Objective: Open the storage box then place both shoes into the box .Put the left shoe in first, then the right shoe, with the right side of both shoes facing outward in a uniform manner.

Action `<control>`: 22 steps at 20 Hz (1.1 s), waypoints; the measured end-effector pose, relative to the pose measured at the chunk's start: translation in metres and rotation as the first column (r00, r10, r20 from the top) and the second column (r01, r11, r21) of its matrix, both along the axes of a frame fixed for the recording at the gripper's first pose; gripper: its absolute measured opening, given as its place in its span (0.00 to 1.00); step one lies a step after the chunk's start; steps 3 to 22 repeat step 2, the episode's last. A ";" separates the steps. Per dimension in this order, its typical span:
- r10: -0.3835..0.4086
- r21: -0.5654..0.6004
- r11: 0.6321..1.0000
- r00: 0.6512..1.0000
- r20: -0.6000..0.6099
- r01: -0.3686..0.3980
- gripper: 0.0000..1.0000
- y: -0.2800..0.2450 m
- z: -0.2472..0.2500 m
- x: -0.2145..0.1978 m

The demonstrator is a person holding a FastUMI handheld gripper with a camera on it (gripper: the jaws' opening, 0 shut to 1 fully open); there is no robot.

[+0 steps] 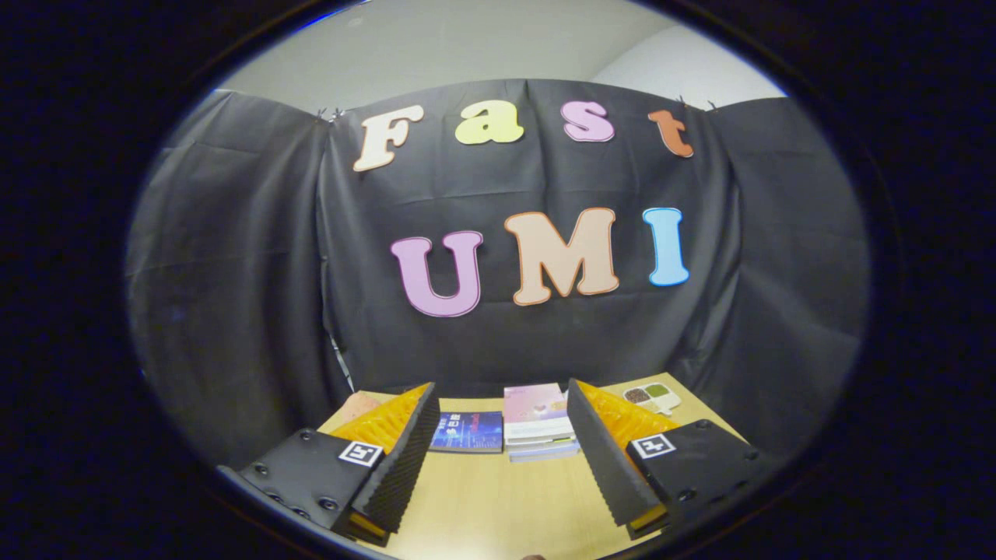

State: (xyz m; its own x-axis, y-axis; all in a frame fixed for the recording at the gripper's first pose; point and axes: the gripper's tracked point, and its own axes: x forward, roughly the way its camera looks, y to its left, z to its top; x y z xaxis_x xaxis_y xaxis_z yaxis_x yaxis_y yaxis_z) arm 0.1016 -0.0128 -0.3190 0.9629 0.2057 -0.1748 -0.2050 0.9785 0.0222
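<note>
My gripper (pixel 502 447) is held up over a light wooden table (pixel 482 505) and stands open, with nothing between its fingers. The two fingers (pixel 405 459) are spread wide apart and point toward the far wall of black cloth. Beyond the fingers lie a dark blue book (pixel 468 432) and a stack of books with a pink cover on top (pixel 537 424).
A small white tray with brownish and green contents (pixel 652 398) sits at the far right of the table near the cloth wall. A pinkish flat item (pixel 359 406) peeks out behind the left finger. The black cloth closes off the back and both sides.
</note>
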 end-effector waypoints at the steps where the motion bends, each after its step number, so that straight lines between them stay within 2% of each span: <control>1: 0.000 -0.003 1.000 1.000 0.000 0.000 1.00 -0.001 -0.001 0.000; 22: 0.001 -0.005 1.000 1.000 -0.001 -0.001 1.00 -0.002 -0.001 0.000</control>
